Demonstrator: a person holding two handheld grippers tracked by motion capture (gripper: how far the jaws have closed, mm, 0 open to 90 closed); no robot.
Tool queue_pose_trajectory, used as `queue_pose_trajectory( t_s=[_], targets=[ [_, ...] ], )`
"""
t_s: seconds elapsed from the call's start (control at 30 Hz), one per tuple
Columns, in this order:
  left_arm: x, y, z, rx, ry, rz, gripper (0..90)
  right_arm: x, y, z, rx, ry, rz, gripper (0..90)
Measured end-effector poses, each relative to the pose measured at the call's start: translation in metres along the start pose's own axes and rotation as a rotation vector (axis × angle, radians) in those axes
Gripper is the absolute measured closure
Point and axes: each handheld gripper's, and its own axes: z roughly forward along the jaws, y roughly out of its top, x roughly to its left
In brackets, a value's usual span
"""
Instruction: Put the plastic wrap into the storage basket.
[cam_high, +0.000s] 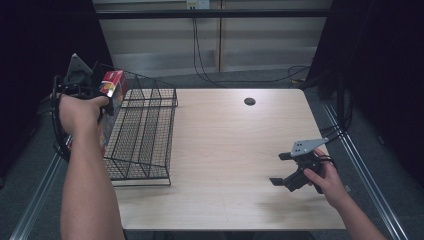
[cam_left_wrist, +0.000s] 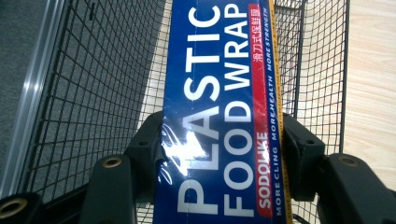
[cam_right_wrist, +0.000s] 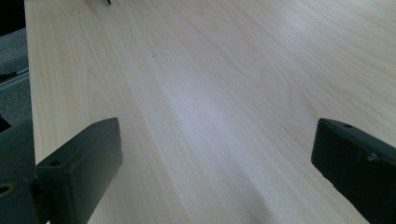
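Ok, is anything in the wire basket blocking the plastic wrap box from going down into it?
Nothing visible: the left tongs grip the plastic wrap box above the wire basket, whose visible mesh floor holds nothing.

A wooden table (cam_high: 235, 150) carries a wire basket (cam_high: 145, 130).

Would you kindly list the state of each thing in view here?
Plastic wrap box: clamped in the left claw, held on end over the basket.
Wire basket: upright on the table, nothing lying in it.
Left claw: shut on the box.
Right claw: open, nothing between its jaws, above the table.
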Motion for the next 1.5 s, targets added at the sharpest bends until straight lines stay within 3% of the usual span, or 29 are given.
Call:
queue_pose_trajectory(
  t_s=[0.63,1.33,1.5],
  targets=[
    [0.009,-0.004,0.010,0.015,0.026,-0.025,42.9,0.000,0.000,0.001,-0.002,-0.005,-0.006,1.7],
    [0.008,-0.006,0.034,0.047,0.024,-0.013,42.4,0.000,-0.001,0.001,0.006,0.001,-0.003,1.7],
    [0.006,-0.005,0.036,0.056,0.029,0.010,42.2,0.000,-0.001,0.001,0.006,-0.001,-0.003,1.8]
  ],
)
